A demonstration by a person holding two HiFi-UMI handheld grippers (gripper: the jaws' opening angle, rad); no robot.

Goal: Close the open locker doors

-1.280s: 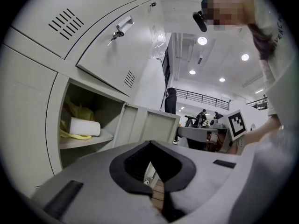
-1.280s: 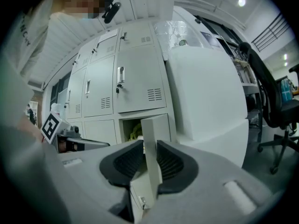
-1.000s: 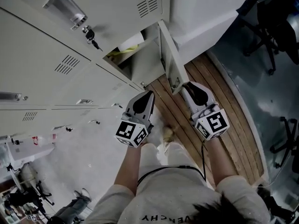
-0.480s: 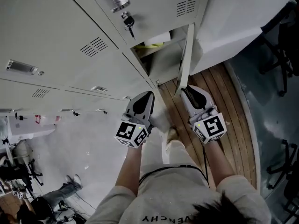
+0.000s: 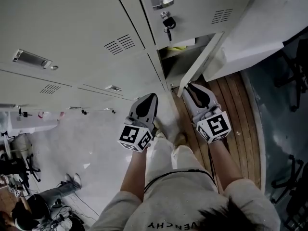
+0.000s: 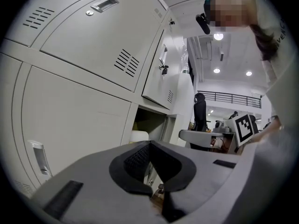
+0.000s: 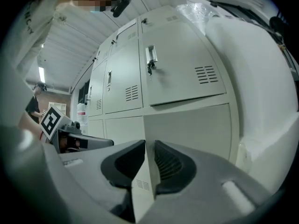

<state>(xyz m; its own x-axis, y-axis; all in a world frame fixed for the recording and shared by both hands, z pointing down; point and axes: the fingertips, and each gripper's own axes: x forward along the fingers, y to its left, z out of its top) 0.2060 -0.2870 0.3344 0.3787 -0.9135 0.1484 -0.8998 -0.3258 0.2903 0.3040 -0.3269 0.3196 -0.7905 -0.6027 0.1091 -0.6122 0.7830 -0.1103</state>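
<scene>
The open locker door (image 5: 199, 64) belongs to a lower compartment (image 5: 179, 57) of the grey locker bank and stands partly swung in. My right gripper (image 5: 186, 87) is shut on the door's free edge. In the right gripper view the thin door edge (image 7: 145, 171) runs between the pads of the right gripper (image 7: 149, 150), whose jaws have just been closing slightly. My left gripper (image 5: 153, 96) hangs beside it in front of the closed lockers, shut with nothing in it. In the left gripper view the left gripper (image 6: 148, 146) points at the open compartment (image 6: 152, 122), where a white object (image 6: 138, 136) lies.
A key hangs in the lock (image 5: 168, 25) of the locker above. A white covered bulk (image 5: 250, 37) stands right of the lockers, above a wooden floor strip (image 5: 236, 109). Office chairs (image 5: 293, 4) stand at the right. Clutter (image 5: 24, 177) lies at the lower left. A person (image 6: 200, 111) stands far off.
The door has swung from standing straight out to slanting toward its compartment, with the right gripper on its edge. Both grippers have moved across the locker fronts.
</scene>
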